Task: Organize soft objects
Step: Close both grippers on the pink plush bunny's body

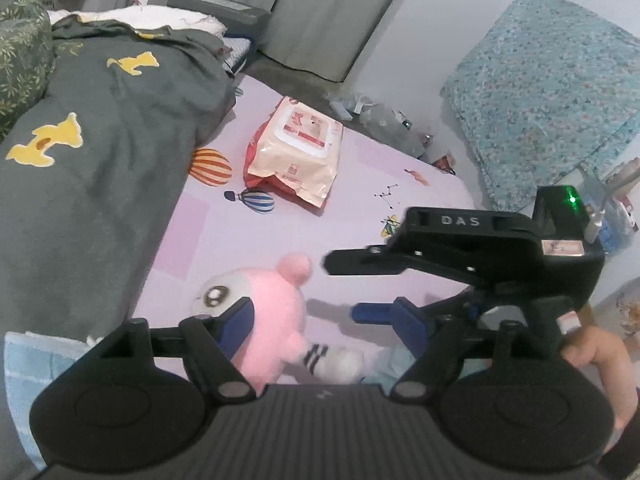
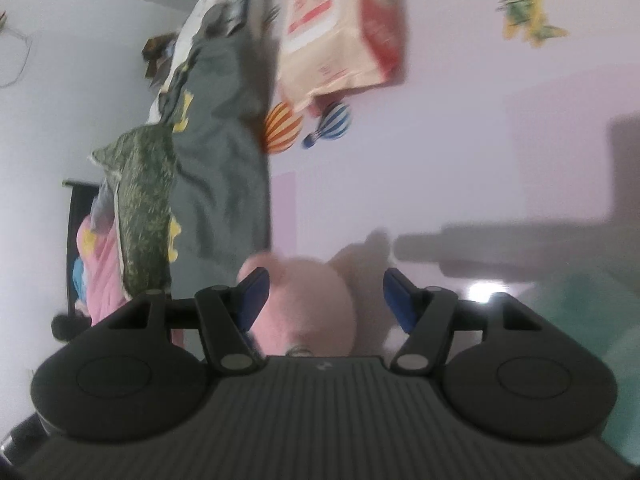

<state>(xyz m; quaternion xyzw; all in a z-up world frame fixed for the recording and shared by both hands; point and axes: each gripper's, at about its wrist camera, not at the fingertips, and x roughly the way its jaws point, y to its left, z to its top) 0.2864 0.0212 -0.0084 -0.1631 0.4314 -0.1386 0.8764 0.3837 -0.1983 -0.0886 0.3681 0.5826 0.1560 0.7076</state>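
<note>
1. Where the lilac bed sheet (image 1: pixel 360 168) lies bare, a pink plush toy (image 1: pixel 272 320) with a white face and striped socks rests near the front edge.
2. The left gripper (image 1: pixel 320 314) has its blue fingers apart; the left finger touches the toy's side, while the right finger stands clear of it.
3. The right gripper (image 2: pixel 324 296) also has its fingers spread, with the toy's pink body between them; whether the pads press it I cannot tell, as that view is blurred.
4. A pack of wet wipes (image 1: pixel 296 152) lies further back on the sheet.
5. A dark green blanket (image 1: pixel 100 140) with yellow shapes is heaped along the left side.
</note>
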